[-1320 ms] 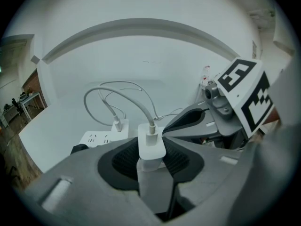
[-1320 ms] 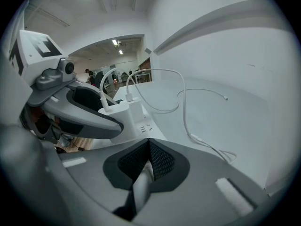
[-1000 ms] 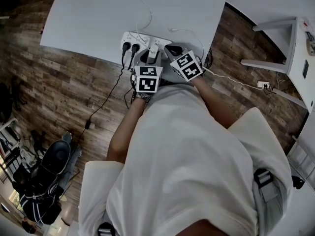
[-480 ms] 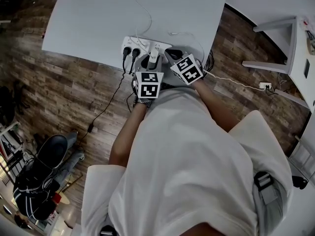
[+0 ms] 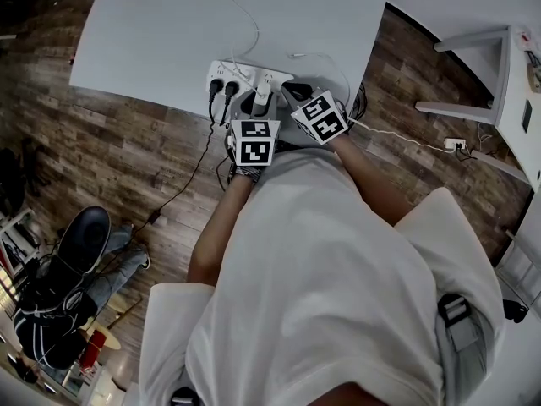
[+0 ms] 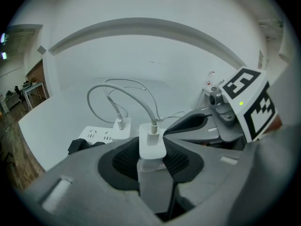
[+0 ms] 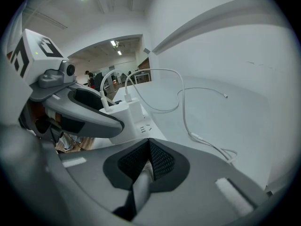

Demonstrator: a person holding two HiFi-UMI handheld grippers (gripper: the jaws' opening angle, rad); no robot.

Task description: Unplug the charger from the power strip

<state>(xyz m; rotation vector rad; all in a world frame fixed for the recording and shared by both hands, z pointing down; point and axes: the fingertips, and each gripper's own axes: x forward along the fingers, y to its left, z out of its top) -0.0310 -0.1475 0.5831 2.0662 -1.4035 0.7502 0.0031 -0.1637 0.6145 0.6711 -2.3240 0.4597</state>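
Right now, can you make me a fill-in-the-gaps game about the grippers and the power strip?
1. The left gripper is shut on the white ____.
2. The right gripper holds ____; its jaws are together.
3. ____ black plugs sit in the power strip.
4. The power strip lies on a white ____.
Missing words: charger, nothing, two, table.
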